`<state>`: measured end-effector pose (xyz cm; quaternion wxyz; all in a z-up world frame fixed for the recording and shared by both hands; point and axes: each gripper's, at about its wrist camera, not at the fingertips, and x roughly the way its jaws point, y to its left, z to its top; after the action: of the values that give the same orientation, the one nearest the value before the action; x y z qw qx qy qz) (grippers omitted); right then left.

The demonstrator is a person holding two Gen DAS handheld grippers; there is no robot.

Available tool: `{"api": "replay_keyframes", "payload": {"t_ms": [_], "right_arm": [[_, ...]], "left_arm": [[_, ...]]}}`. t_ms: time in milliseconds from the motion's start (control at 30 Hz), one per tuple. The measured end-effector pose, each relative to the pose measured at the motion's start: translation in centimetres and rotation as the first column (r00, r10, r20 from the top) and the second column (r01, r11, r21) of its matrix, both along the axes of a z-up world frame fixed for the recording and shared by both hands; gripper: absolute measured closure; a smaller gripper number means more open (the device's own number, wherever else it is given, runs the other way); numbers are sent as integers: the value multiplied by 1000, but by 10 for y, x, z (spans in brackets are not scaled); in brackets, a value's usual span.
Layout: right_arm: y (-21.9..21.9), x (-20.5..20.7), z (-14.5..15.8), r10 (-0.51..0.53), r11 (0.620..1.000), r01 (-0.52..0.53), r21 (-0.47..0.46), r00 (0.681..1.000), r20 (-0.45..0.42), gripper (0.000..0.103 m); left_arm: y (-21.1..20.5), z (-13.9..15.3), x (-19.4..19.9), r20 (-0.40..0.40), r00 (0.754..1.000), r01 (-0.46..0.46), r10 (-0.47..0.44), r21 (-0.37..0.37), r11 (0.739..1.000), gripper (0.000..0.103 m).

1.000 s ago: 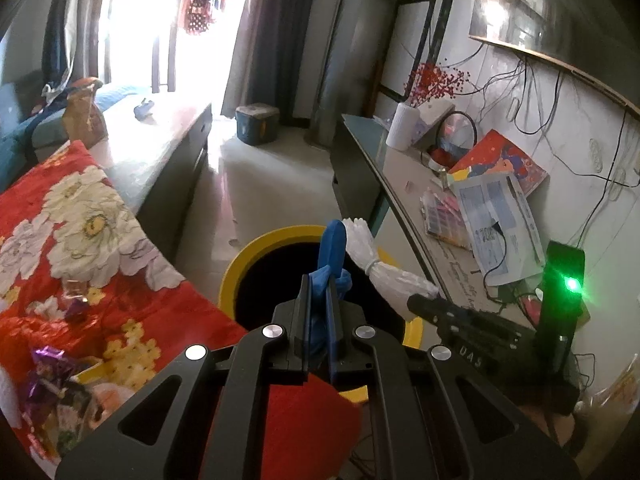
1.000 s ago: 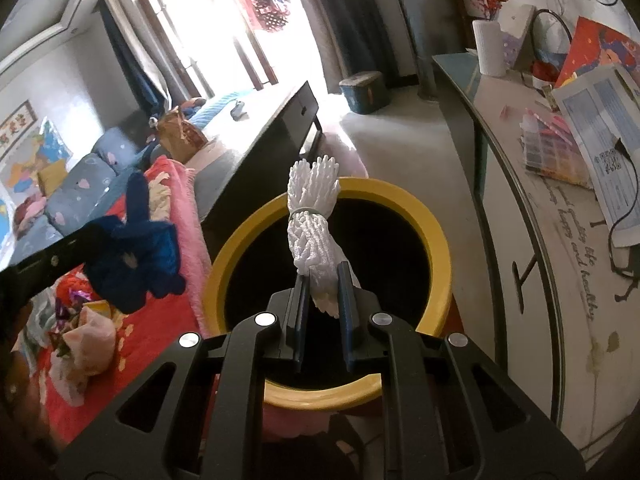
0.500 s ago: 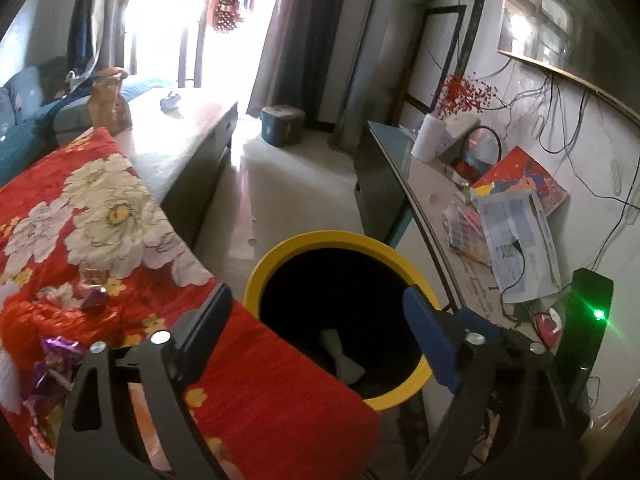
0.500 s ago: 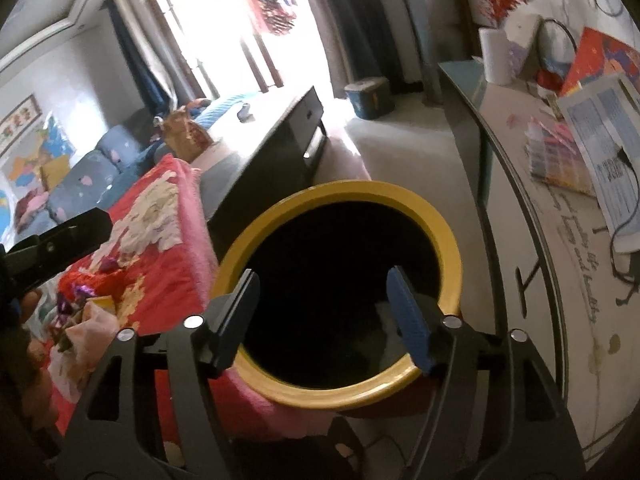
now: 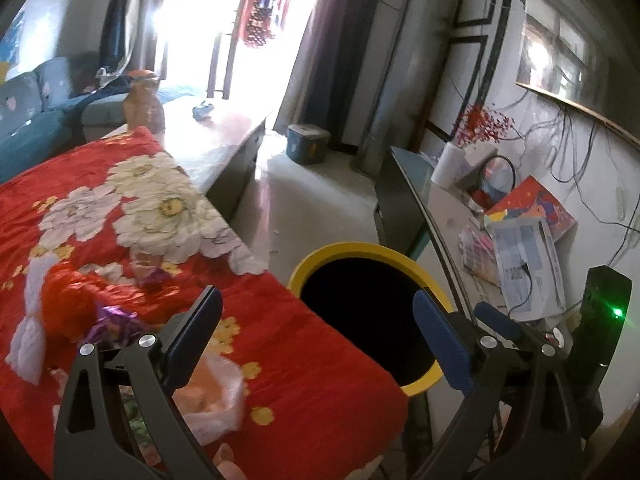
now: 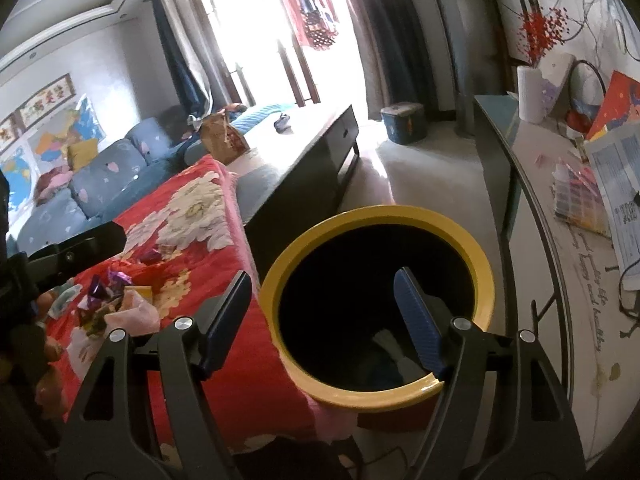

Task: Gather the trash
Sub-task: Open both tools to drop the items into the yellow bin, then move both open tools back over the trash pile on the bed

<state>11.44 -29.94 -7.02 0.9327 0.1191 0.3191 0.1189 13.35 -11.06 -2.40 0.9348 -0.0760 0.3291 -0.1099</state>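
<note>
A yellow-rimmed bin (image 5: 348,249) (image 6: 484,276) stands on the floor beside a table draped in a red floral cloth (image 5: 168,216) (image 6: 188,216). My left gripper (image 5: 320,332) is open and empty, above the cloth's corner and the bin's left rim. My right gripper (image 6: 324,312) is open and empty, over the bin mouth; pale and blue items (image 6: 390,354) lie dimly inside. Loose trash lies on the cloth: purple foil wrappers (image 5: 116,322) (image 6: 106,284), a crumpled pinkish plastic bag (image 5: 218,396) (image 6: 134,314), a red plastic wad (image 5: 66,304).
A glass-topped side table (image 5: 436,216) (image 6: 560,216) with papers, a paper roll (image 6: 530,94) and cables runs along the right wall. A dark low cabinet (image 6: 312,152) stands behind the red cloth. A blue sofa (image 6: 80,184) is at far left. Floor lies beyond the bin.
A second ago each gripper was shut on a glove over the bin, blue in the left, white in the right. Both opened, the gloves fell in. The left gripper has moved back over the cloth.
</note>
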Motion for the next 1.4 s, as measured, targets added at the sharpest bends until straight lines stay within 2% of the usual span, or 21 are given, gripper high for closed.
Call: {"api": "replay_keyframes", "payload": {"t_ms": [700,1400], "right_arm": [[58,-23,17,174,984,-172,-55,984,35,37],[120,-34,21,323,943,-321,-91,946,8,37]], "left_arm": [[75,12,-32,49,986,-159,162,-54,986,9],[162,11,-50,24,938,-340,346,-136,931,9]]}}
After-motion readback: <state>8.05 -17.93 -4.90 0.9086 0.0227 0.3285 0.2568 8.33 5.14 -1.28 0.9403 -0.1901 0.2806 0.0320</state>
